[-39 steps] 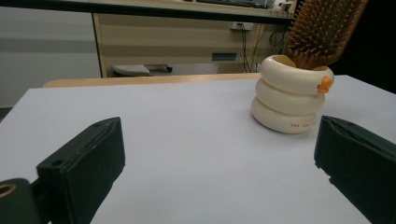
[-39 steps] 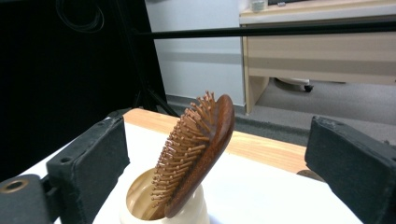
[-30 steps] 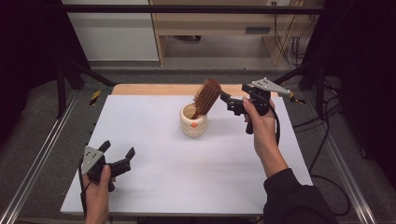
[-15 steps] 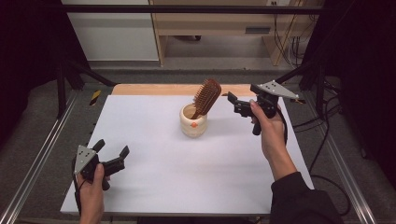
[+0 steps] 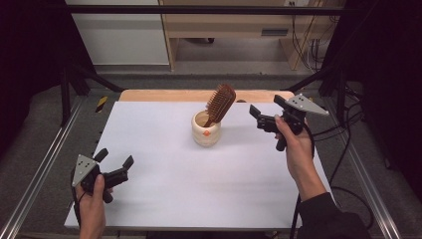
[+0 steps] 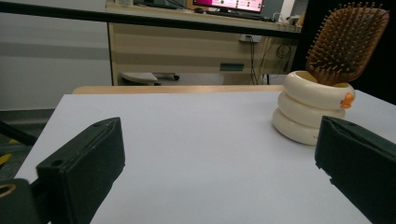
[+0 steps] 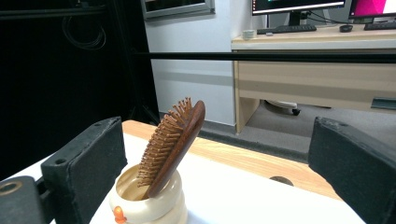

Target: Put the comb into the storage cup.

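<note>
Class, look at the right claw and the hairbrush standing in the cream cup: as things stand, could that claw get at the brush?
Probably yes. The right claw is open, aimed at the hairbrush, whose head leans clear above the cup. Only bare table lies between them.

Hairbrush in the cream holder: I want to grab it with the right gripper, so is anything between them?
Nothing visible. The right gripper, jaws open, faces the hairbrush across bare white table.
</note>
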`<action>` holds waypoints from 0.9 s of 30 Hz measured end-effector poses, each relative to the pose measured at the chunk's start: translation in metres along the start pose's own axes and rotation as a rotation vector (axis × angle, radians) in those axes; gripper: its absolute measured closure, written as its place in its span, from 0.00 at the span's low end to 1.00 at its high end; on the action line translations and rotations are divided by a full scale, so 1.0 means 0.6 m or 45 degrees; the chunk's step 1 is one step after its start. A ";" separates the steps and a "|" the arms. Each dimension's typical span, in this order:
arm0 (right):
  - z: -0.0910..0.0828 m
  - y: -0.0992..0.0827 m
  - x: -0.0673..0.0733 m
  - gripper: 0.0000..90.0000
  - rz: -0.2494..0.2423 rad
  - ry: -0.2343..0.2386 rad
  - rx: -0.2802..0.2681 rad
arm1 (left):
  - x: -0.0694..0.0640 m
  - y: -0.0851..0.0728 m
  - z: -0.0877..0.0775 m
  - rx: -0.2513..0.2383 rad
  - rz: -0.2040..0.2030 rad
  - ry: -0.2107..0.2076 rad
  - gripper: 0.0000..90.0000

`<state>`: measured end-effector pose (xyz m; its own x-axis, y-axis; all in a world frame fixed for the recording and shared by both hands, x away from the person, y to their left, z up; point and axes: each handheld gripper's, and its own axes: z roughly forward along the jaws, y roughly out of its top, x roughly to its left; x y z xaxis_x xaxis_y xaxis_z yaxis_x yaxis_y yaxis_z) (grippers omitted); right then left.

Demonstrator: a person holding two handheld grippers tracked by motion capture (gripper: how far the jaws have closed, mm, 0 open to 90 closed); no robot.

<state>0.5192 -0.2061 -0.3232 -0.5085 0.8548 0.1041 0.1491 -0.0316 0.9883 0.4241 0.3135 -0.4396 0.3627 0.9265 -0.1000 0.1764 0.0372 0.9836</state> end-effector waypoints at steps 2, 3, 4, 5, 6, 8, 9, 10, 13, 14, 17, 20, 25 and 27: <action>-0.005 -0.001 -0.002 0.04 -0.004 -0.003 -0.005 | -0.001 0.002 -0.002 -0.002 0.003 -0.009 0.02; -0.007 -0.001 -0.003 0.04 -0.005 -0.003 -0.005 | -0.002 0.002 -0.004 -0.002 0.003 -0.015 0.02; -0.009 -0.002 -0.005 0.04 -0.004 -0.003 -0.005 | -0.004 0.002 -0.005 0.001 0.007 -0.018 0.02; -0.011 -0.003 -0.006 0.04 -0.005 -0.001 -0.003 | -0.005 0.002 -0.007 0.003 0.013 -0.024 0.02; -0.014 -0.003 -0.007 0.04 -0.007 0.000 -0.002 | -0.007 0.002 -0.009 0.003 0.018 -0.029 0.02; -0.020 -0.004 -0.009 0.04 -0.012 0.000 -0.006 | -0.010 0.001 -0.016 -0.010 0.024 -0.025 0.02; -0.023 -0.004 -0.011 0.04 -0.018 -0.002 -0.010 | -0.011 0.001 -0.018 -0.019 0.023 -0.026 0.02; -0.026 -0.004 -0.012 0.04 -0.021 -0.004 -0.011 | -0.012 0.002 -0.021 -0.024 0.024 -0.027 0.02; -0.038 -0.005 -0.015 0.04 -0.033 -0.015 -0.021 | -0.016 0.001 -0.026 -0.026 0.028 -0.034 0.02; -0.043 -0.006 -0.016 0.04 -0.033 -0.019 -0.024 | -0.016 0.000 -0.027 -0.020 0.032 -0.033 0.02; -0.054 -0.010 -0.020 0.04 -0.032 -0.029 -0.028 | -0.013 -0.001 -0.028 -0.024 0.025 -0.024 0.02; -0.065 -0.014 -0.025 0.04 -0.036 -0.031 -0.020 | -0.010 -0.003 -0.027 -0.019 0.026 -0.016 0.02; -0.080 -0.019 -0.034 0.04 -0.034 -0.035 -0.019 | -0.004 -0.004 -0.026 -0.021 0.016 -0.017 0.02; -0.087 -0.022 -0.037 0.04 -0.028 -0.041 -0.022 | -0.004 -0.004 -0.026 -0.025 0.011 -0.019 0.02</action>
<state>0.4844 -0.2517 -0.3326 -0.4836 0.8718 0.0788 0.1231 -0.0215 0.9922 0.4084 0.3171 -0.4394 0.3781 0.9210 -0.0934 0.1550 0.0365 0.9872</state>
